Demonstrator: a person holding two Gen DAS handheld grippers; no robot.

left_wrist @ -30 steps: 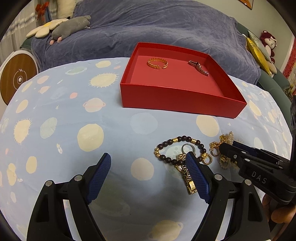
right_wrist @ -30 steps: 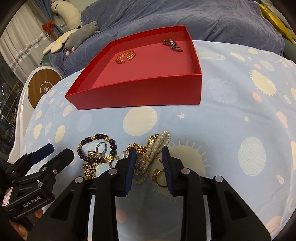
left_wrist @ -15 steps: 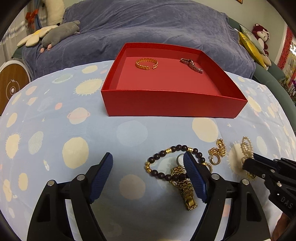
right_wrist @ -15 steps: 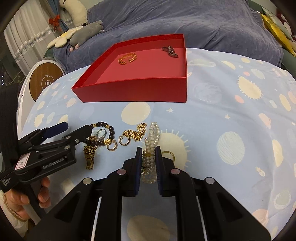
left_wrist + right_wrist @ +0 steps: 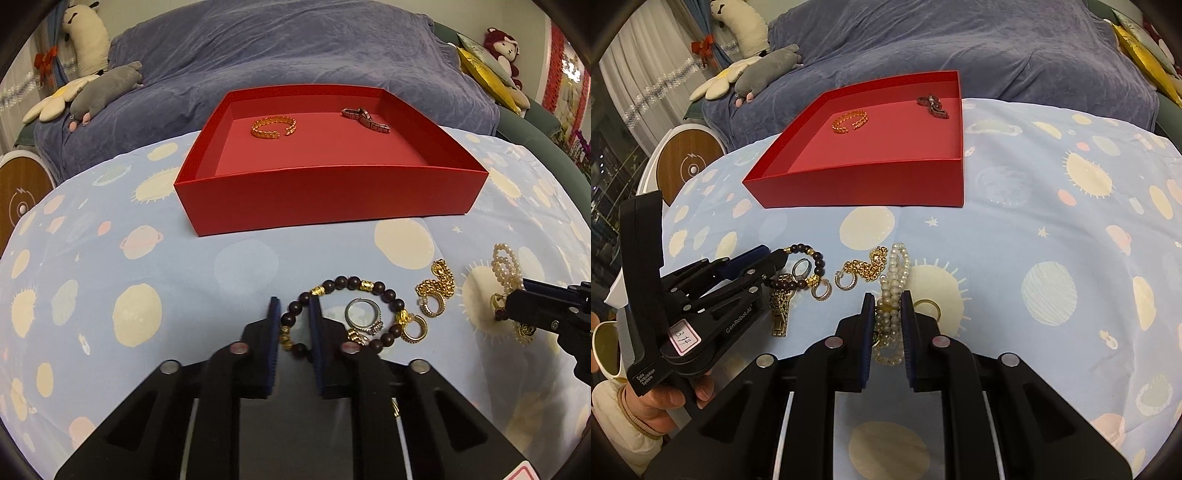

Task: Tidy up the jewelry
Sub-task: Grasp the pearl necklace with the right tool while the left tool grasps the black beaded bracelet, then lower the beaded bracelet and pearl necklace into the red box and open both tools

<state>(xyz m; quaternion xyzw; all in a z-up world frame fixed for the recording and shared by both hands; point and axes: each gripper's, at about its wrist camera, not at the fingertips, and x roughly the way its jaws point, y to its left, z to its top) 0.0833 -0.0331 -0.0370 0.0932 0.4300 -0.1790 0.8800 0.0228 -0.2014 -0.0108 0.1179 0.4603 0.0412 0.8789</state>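
Note:
A red box (image 5: 325, 195) (image 5: 864, 184) sits on the planet-print cloth and holds a gold bangle (image 5: 274, 126) (image 5: 850, 121) and a dark link bracelet (image 5: 365, 119) (image 5: 933, 106). Loose jewelry lies in front of it. My left gripper (image 5: 294, 308) is shut on the dark bead bracelet (image 5: 354, 283) (image 5: 809, 254), which rests on the cloth. My right gripper (image 5: 888, 301) is shut on the pearl bracelet (image 5: 895, 271) (image 5: 506, 264), also on the cloth. A silver ring (image 5: 364, 314), gold hoop earrings (image 5: 415, 328), a gold chain (image 5: 437, 282) (image 5: 866, 267) and a gold watch band (image 5: 781, 308) lie between them.
A gold ring (image 5: 927, 306) lies right of the pearls. A sofa under a blue-grey throw (image 5: 295, 51) stands behind the table with plush toys (image 5: 107, 86). A round wooden-faced object (image 5: 690, 166) stands at the left. The left hand (image 5: 657, 400) holds its gripper.
My left gripper has closed from wide open onto the dark bead bracelet. My right gripper has stayed closed on the pearl bracelet. Both views have shifted slightly forward.

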